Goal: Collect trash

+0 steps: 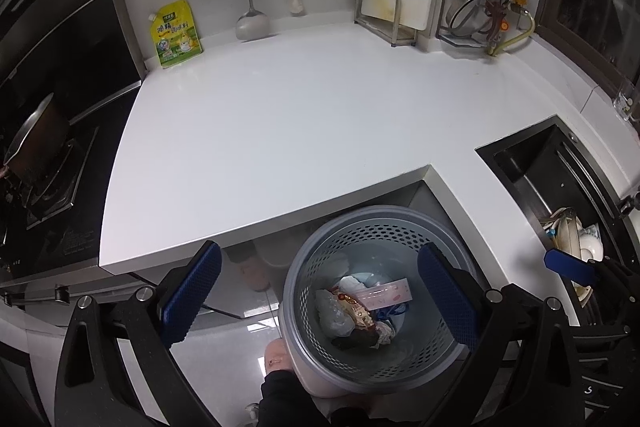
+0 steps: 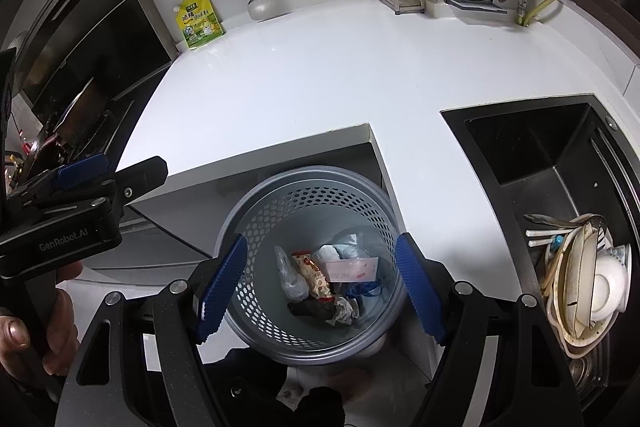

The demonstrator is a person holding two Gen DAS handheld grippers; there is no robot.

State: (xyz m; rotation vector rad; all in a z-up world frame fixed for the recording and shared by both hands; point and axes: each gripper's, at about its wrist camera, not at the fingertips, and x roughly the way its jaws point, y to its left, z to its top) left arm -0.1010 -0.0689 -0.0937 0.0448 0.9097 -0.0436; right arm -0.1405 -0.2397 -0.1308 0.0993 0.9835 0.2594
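Note:
A grey perforated bin [image 1: 360, 239] stands on the floor in the notch of the white counter, directly below both grippers. Inside lie crumpled trash pieces [image 1: 360, 311]: a red-yellow snack wrapper, a pink-white packet, clear plastic and dark scraps. My left gripper [image 1: 320, 293] hangs open above the bin's left rim with nothing between its blue pads. My right gripper [image 2: 320, 285] is open over the bin [image 2: 300, 203], its pads framing the trash [image 2: 320, 275] far below without touching it. One right finger [image 1: 568, 269] shows at the left view's edge. The left gripper's pad [image 2: 80, 167] shows at left.
The white counter [image 2: 320, 75] wraps around the bin. A black sink [image 2: 540, 155] at right holds stacked dirty dishes [image 2: 592, 283]. A stove with a pan [image 1: 36, 147] sits at left. A yellow pouch [image 1: 176, 35], ladle, cutting board and lid rack line the back wall.

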